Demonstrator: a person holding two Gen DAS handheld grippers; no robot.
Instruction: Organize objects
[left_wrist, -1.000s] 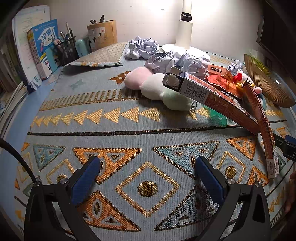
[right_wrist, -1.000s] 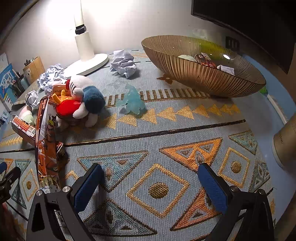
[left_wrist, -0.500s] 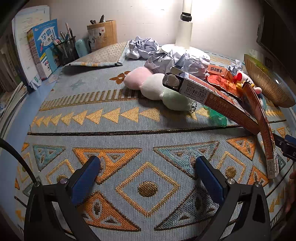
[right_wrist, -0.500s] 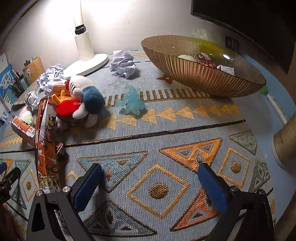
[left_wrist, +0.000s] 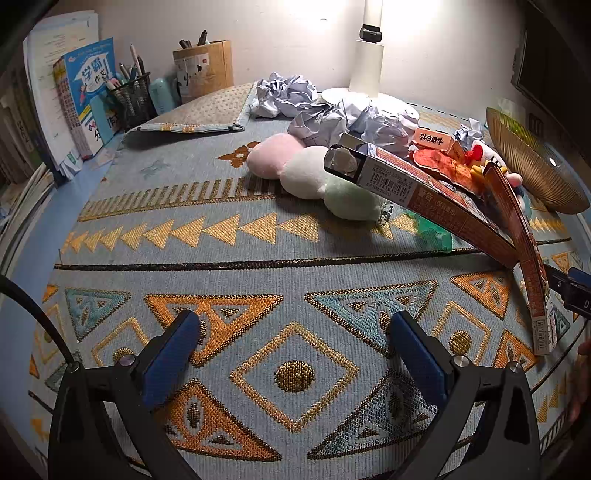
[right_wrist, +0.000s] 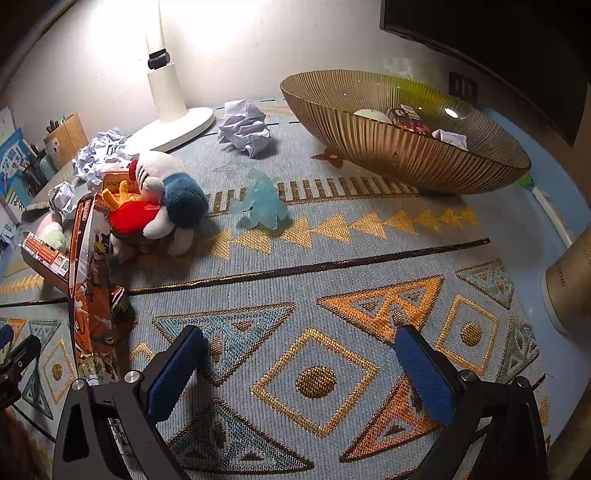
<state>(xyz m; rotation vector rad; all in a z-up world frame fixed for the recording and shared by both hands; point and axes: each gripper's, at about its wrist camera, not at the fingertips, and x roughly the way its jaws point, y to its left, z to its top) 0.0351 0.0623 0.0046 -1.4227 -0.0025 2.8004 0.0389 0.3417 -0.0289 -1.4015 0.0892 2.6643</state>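
Cloth, blue woven with gold and orange triangles (left_wrist: 221, 266), spreads beneath both tongs. Beyond the empty, wide-spread right gripper (right_wrist: 301, 360) sits a ribbed amber glass bowl (right_wrist: 399, 155); ahead of the equally released left gripper (left_wrist: 295, 339) lie pastel plush cushions (left_wrist: 314, 177) and crumpled paper (left_wrist: 288, 92).

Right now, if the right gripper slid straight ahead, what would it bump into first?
Probably nothing soon: bare patterned mat lies ahead of the open right gripper. Farther on, the clear blue toy sits slightly left and the gold bowl slightly right; depth is unclear.
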